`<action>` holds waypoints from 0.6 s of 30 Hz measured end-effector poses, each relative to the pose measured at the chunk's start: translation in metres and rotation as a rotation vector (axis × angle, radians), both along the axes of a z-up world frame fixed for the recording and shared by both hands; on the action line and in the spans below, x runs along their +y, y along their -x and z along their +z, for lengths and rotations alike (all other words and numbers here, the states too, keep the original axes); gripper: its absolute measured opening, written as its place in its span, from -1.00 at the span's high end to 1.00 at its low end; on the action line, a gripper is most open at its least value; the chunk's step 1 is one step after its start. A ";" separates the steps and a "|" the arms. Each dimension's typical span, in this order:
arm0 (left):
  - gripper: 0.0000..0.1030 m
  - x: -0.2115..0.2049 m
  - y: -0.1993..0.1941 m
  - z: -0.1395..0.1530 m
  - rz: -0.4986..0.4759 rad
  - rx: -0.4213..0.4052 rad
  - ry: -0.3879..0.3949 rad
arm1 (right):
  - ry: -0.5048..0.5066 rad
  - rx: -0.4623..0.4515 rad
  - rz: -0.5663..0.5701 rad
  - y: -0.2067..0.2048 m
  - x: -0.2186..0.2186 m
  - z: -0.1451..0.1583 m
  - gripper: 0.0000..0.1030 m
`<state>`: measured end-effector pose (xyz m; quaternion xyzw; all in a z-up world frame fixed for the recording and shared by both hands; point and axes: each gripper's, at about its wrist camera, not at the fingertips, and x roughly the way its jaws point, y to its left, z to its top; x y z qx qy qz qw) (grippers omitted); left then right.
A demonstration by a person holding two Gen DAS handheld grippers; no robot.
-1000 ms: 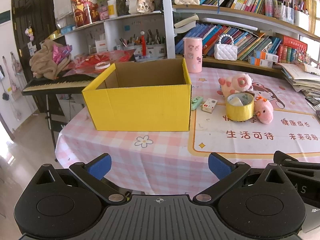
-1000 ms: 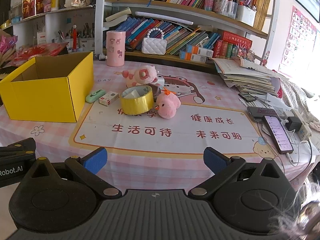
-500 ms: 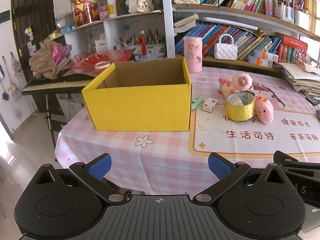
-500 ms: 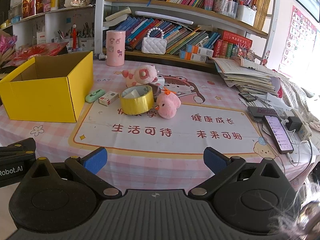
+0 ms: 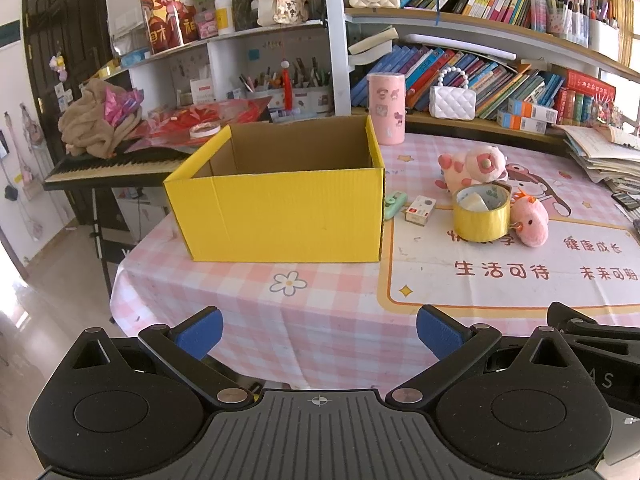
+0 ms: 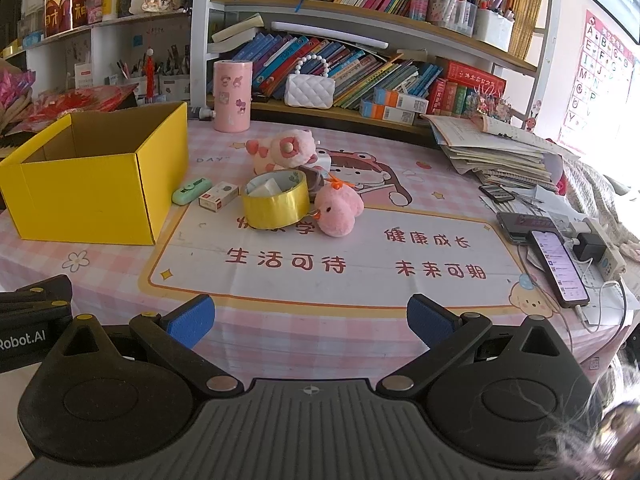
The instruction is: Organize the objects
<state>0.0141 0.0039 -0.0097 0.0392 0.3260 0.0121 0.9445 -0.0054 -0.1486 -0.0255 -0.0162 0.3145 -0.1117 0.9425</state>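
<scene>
Left wrist view: The left gripper [image 5: 318, 330] is held at the near edge of the table with its 2 blue-padded fingers spread wide; nothing is held between them. An open yellow corrugated cardboard box [image 5: 280, 208] is seen ahead on the pink checked tablecloth [image 5: 248, 300], upright, with no contents visible inside. Just right of the box, a small mint-green plastic case [image 5: 395, 205] and a small white-and-red carton [image 5: 420, 209] are laid flat, side by side. Further right, a gold-yellow roll of tape [image 5: 481, 216] is stood on its flat side, with a pink plush chick [image 5: 530, 222] touching its right side and a pink-and-white plush animal [image 5: 472, 166] just behind it. A pink cylindrical container with stickers [image 5: 386, 109] is stood behind the box, near the bookshelf.

Right wrist view: The right gripper [image 6: 310, 320] is likewise held wide apart and unloaded, near the table's front edge. The tape roll [image 6: 276, 200], chick [image 6: 338, 210] and plush animal [image 6: 282, 152] are grouped at the table's centre, the box [image 6: 96, 184] at the left. At the far right, 2 smartphones are noted, a lit smartphone [image 6: 558, 268] being nearest, beside a stack of papers [image 6: 504, 152].
</scene>
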 end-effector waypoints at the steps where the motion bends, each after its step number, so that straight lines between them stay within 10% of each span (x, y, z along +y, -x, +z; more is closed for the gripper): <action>1: -1.00 0.000 0.001 0.000 0.000 -0.001 0.000 | 0.001 0.000 0.000 0.000 0.000 0.000 -1.00; 18: -1.00 0.004 0.001 0.000 -0.002 0.008 0.005 | 0.000 0.003 0.000 -0.001 0.001 -0.001 -1.00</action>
